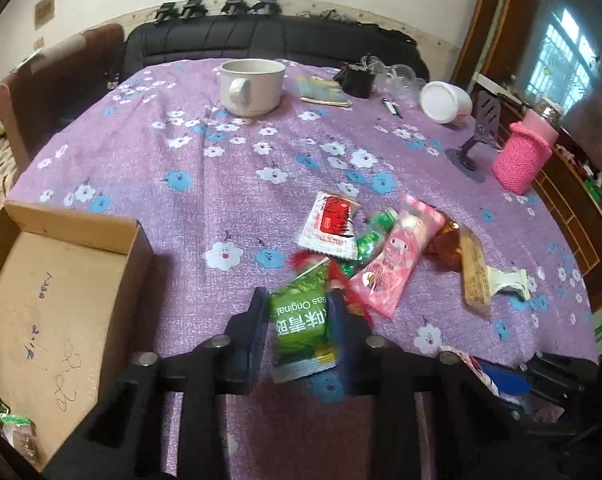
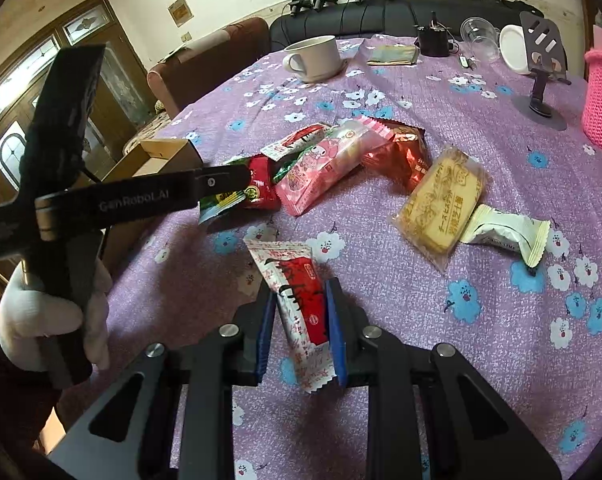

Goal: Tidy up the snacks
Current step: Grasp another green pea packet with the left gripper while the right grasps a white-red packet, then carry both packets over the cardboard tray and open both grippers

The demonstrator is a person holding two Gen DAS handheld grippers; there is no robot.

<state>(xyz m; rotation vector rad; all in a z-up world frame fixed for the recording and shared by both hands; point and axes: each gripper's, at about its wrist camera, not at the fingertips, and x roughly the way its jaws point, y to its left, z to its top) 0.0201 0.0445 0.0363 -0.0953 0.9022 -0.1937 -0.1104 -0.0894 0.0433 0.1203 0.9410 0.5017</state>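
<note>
My left gripper (image 1: 299, 304) is shut on a green pea snack packet (image 1: 301, 328), held just above the purple tablecloth beside the snack pile. It also shows in the right wrist view (image 2: 237, 192) at the pile's left edge. My right gripper (image 2: 301, 292) is shut on a red-and-white snack packet (image 2: 297, 296). The pile holds a pink packet (image 1: 393, 260), a white-and-red packet (image 1: 333, 228), a biscuit packet (image 2: 445, 204), a red foil packet (image 2: 405, 148) and a white packet (image 2: 509, 232). A cardboard box (image 1: 49, 304) lies at the left with a few snacks in its near corner.
A white mug (image 1: 251, 86), a pink knitted holder (image 1: 523, 156), a phone stand (image 1: 479, 136), a white tub (image 1: 445, 102) and a booklet (image 1: 323, 90) stand at the table's far side. A black sofa (image 1: 261, 40) lies beyond.
</note>
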